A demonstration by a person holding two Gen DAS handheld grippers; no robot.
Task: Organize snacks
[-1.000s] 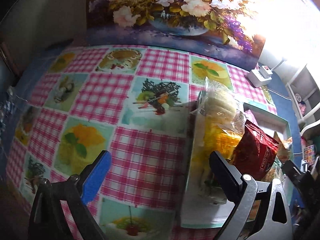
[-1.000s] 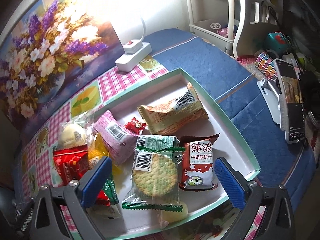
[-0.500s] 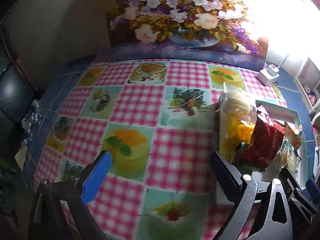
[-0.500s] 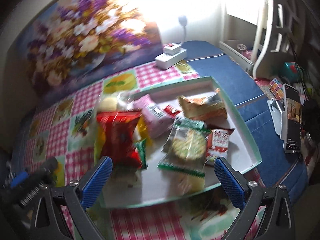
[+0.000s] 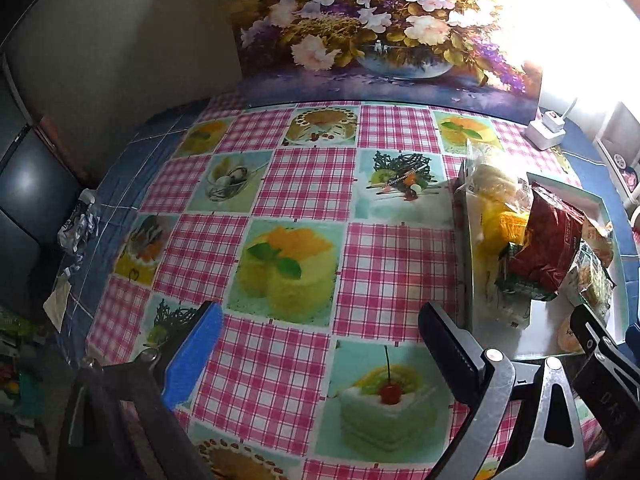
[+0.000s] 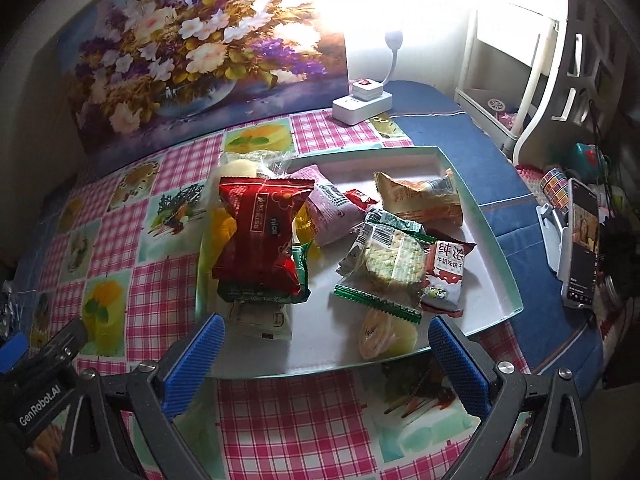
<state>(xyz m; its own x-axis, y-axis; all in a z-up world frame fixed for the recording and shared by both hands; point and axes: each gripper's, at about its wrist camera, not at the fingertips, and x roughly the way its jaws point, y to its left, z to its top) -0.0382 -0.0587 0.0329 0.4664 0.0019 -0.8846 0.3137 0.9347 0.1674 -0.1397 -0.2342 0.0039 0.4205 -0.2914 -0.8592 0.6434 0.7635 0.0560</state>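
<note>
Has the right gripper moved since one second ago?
Yes. The right gripper has backed away from the tray: its fingertips hung over the snacks before, and now sit at the tray's near edge.

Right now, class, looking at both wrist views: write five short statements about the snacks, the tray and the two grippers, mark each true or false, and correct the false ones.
1. The shiny red snack packet lies in the shallow white tray. True.
2. The right gripper grips a packet. False: open, empty.
3. The clear-wrapped round cracker overlaps the red-and-white milk biscuit packet. True.
4. The left gripper hangs over the tray. False: over the pink checked tablecloth.
5. The white power strip lies inside the tray. False: behind it.
</note>
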